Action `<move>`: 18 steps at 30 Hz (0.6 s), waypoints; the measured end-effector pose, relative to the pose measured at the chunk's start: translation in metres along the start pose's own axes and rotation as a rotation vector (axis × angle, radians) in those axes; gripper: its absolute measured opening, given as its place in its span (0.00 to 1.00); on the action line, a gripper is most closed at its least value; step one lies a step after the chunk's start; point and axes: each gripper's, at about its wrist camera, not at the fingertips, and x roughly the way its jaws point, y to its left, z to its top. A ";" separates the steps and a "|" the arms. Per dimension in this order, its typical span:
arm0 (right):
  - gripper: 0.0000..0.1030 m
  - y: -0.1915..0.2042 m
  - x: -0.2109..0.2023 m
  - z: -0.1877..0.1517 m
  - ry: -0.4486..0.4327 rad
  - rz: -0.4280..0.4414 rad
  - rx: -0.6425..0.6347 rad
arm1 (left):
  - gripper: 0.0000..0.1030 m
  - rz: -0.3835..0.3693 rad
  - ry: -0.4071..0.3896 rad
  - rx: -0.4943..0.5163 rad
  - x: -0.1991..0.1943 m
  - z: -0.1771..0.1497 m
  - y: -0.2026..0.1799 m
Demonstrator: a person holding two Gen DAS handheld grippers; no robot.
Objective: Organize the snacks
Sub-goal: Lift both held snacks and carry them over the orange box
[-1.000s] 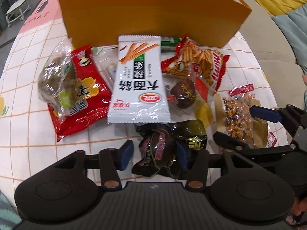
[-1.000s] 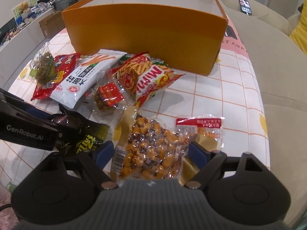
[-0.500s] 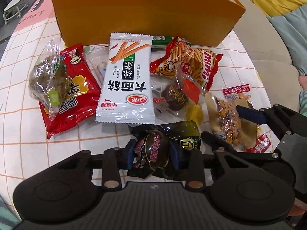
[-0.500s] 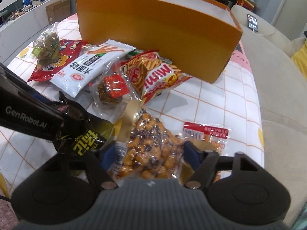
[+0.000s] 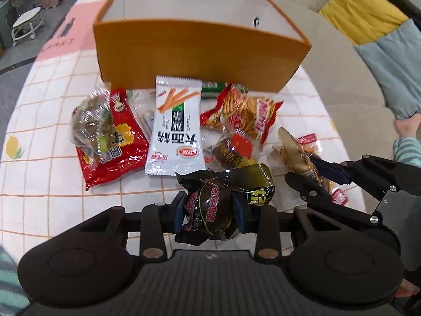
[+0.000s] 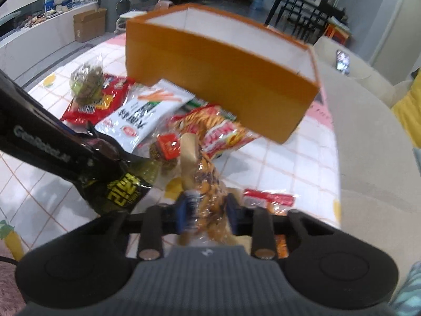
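Note:
My left gripper (image 5: 209,212) is shut on a dark brown and black snack packet (image 5: 210,208) and holds it above the table. My right gripper (image 6: 208,210) is shut on a clear bag of mixed nuts (image 6: 208,184), lifted off the table; the bag also shows in the left wrist view (image 5: 294,155). An open orange box (image 5: 200,50) with a white inside stands at the back; it also shows in the right wrist view (image 6: 223,79). A white snack pack (image 5: 176,126), a red pack (image 5: 115,142) and an orange stick-snack bag (image 5: 244,110) lie before the box.
A checked tablecloth (image 5: 39,137) covers the round table. A clear bag of greenish snacks (image 5: 92,121) lies on the red pack. A small red-topped packet (image 6: 271,200) lies near the right edge. A beige sofa (image 6: 368,144) with a yellow cushion stands to the right.
Both grippers closed on their packets and lifted them. The left gripper rose with the dark packet; the right gripper rose with the nut bag, now hanging upright.

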 end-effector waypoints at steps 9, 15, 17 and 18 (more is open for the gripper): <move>0.22 -0.011 -0.038 0.008 -0.079 -0.020 0.060 | 0.40 0.002 -0.112 -0.010 -0.044 0.004 -0.006; 0.22 -0.020 -0.065 0.026 -0.143 -0.007 0.097 | 0.40 0.032 -0.203 0.004 -0.072 0.018 -0.008; 0.22 -0.024 -0.073 0.036 -0.175 -0.003 0.095 | 0.40 0.045 -0.235 0.019 -0.081 0.025 -0.009; 0.22 -0.025 -0.077 0.041 -0.189 -0.001 0.093 | 0.40 0.050 -0.252 0.023 -0.085 0.030 -0.009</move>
